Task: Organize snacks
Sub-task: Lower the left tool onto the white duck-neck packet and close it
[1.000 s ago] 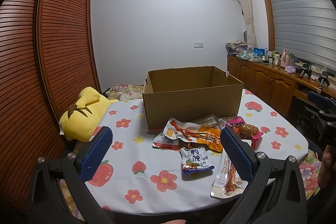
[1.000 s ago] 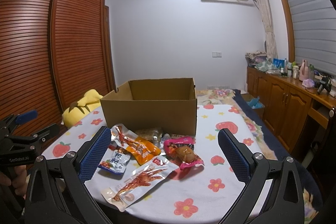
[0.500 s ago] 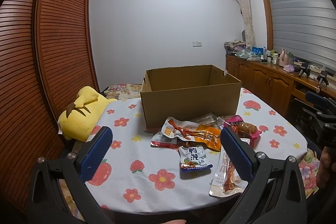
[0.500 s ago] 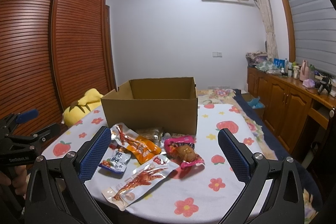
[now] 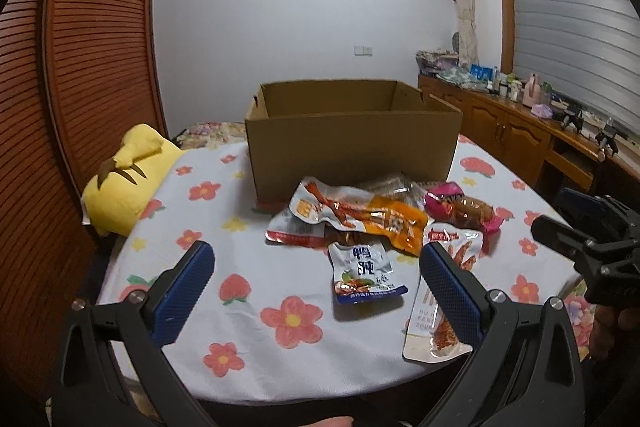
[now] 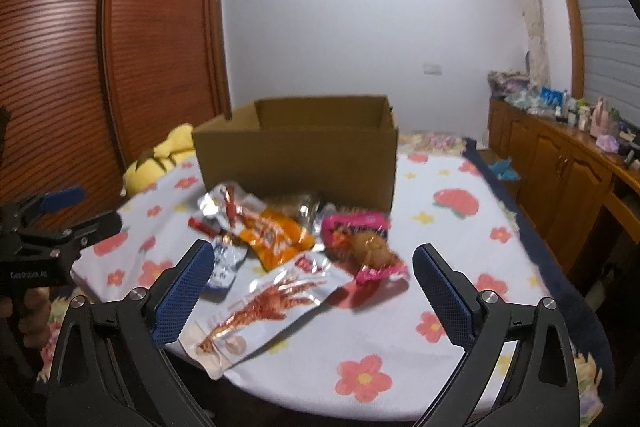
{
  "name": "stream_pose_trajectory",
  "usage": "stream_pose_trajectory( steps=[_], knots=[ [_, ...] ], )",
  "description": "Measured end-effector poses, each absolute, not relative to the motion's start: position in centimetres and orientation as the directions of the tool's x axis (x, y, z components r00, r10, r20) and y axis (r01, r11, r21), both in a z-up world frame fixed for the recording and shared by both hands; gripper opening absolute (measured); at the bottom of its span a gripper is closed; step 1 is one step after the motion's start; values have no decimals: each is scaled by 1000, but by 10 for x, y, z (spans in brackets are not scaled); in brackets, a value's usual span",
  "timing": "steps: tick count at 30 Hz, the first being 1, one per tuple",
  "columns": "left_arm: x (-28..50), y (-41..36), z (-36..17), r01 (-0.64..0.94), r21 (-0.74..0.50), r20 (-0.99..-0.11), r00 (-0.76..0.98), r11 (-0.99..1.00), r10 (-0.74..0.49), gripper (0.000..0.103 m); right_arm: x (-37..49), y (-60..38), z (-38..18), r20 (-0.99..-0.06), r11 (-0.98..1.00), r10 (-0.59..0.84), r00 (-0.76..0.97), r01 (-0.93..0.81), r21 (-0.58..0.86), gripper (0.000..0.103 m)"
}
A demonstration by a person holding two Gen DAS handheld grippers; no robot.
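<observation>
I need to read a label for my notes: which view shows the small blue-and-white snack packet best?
The left wrist view: the small blue-and-white packet lies sharp and unobstructed between the open fingers, print legible. In the right wrist view the same packet is motion-blurred and partly hidden behind a gripper finger.

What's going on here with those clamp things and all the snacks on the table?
A person holds a hand-held gripper in each hand, left and right, both open and empty, above a pile of snack packets on a flowered tablecloth. An open cardboard box stands right behind the pile. No packet has been picked up yet, and none shows in the box from here.
</observation>
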State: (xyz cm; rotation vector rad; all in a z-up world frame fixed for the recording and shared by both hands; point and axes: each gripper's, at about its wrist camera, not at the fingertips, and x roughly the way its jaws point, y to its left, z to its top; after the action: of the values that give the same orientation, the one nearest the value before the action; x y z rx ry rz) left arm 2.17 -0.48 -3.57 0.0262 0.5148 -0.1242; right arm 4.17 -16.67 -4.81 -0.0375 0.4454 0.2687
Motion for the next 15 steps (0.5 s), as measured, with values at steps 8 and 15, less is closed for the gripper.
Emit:
stream_pose_trajectory(
  steps=[8, 15],
  knots=[
    [44, -5, -56, 173, -29, -542, 824, 984, -161, 102, 60, -160, -78, -532, 945, 306, 789, -319, 71, 94],
    [63, 2, -67, 177, -44, -590, 789, 983, -168, 102, 78, -145, -99, -619, 925, 351, 703, -362, 113, 87]
  ],
)
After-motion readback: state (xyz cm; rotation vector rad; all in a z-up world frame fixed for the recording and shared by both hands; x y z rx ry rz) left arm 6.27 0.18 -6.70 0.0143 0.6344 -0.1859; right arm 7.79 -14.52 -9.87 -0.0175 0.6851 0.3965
